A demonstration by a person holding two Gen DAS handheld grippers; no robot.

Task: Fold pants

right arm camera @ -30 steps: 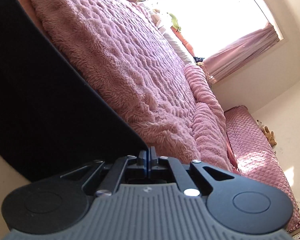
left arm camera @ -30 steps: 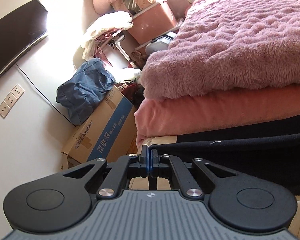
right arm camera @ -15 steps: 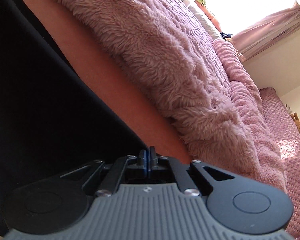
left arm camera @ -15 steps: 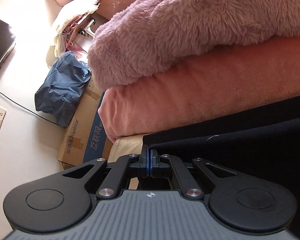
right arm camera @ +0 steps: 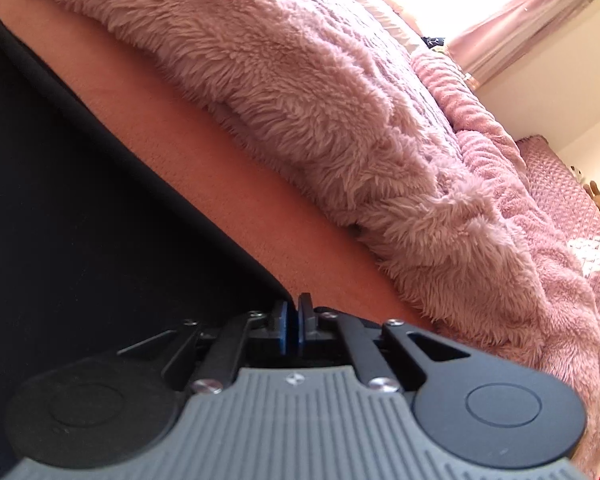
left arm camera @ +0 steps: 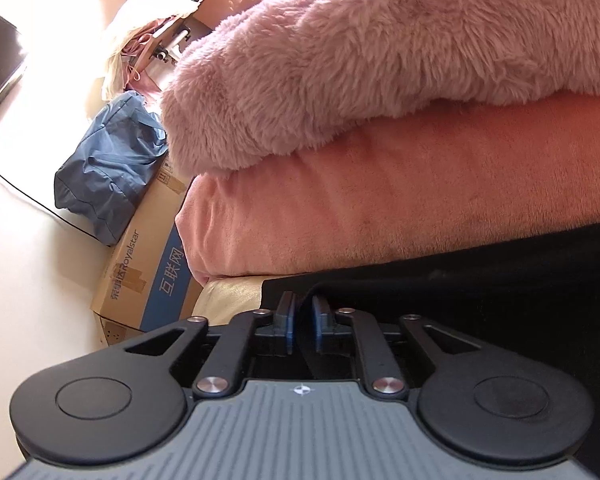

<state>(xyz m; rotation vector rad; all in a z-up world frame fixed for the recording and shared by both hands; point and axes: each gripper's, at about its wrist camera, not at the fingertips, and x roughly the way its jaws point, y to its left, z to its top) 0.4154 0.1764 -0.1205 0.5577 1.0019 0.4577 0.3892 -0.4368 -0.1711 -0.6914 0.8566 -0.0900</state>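
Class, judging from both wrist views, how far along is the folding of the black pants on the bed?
Done: black pants lie flat on the orange sheet. In hand: left gripper jaws are opening, fabric between them; right gripper looks shut at the corner. Left: any further folds; the fold count isn't visible.

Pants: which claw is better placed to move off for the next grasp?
Left, probably: the left claw is opening, with the pants edge loose inside it, while the right claw pinches its corner.
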